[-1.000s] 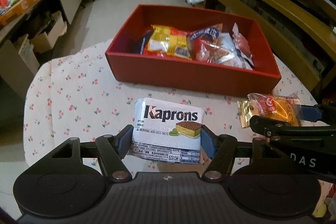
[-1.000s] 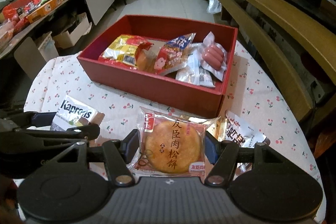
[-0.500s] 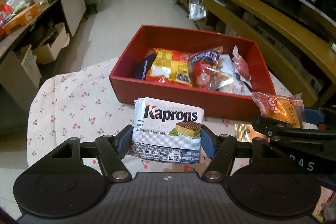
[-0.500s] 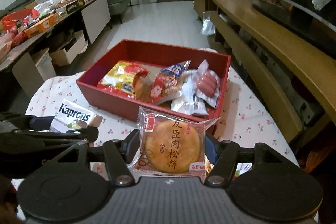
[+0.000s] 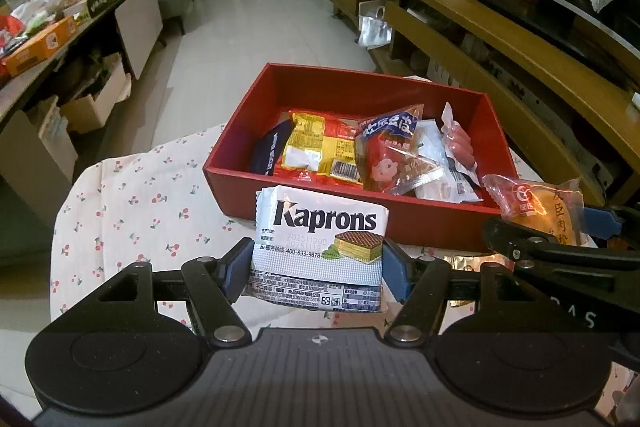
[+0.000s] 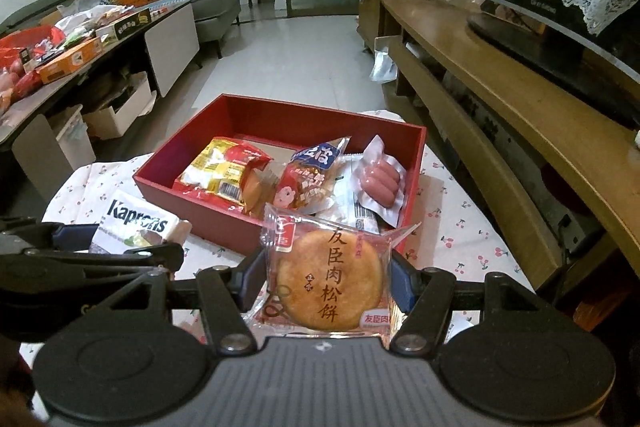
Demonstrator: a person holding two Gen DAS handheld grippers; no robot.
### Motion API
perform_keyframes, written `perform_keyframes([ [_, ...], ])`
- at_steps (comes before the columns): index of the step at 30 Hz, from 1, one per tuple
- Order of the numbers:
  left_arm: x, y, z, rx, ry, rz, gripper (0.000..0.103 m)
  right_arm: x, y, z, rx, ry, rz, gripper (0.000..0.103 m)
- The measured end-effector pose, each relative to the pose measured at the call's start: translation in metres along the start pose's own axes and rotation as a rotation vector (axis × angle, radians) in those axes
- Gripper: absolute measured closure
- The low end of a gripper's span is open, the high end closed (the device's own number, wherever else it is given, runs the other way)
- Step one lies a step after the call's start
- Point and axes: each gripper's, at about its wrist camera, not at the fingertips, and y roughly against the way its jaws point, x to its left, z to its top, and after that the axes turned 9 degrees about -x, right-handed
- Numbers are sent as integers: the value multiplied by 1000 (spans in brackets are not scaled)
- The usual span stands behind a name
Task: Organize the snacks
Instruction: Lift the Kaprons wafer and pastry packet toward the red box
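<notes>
My left gripper [image 5: 318, 263] is shut on a white Kaprons wafer pack [image 5: 320, 239], held above the cloth just in front of the red box [image 5: 320, 199]. My right gripper [image 6: 326, 283] is shut on a clear-wrapped round pork floss cake [image 6: 328, 279], lifted near the box's front right corner. Each wrist view shows the other gripper beside it: the cake [image 5: 540, 211] at the right, the Kaprons pack [image 6: 136, 227] at the left. The red box [image 6: 224, 223] holds several snacks: a yellow bag [image 6: 224, 175], a red cartoon bag [image 6: 308, 179] and a sausage pack [image 6: 380, 183].
The box stands on a round table under a cherry-print cloth [image 5: 140, 203]. A gold wrapper [image 5: 460, 263] lies on the cloth behind my fingers. A long wooden TV bench [image 6: 500, 99] runs along the right. A cluttered side table [image 6: 60, 59] with cartons under it lines the left.
Both grippers have tipped upward with their packs still gripped, so the box sits lower in view and more of the room shows. The packs now overlap the box's front wall.
</notes>
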Motion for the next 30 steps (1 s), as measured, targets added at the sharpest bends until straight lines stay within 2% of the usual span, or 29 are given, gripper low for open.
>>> perform_keyframes([
  [30, -6, -7, 16, -24, -1, -5, 32, -3, -4, 11, -38, -5, -49, 34],
])
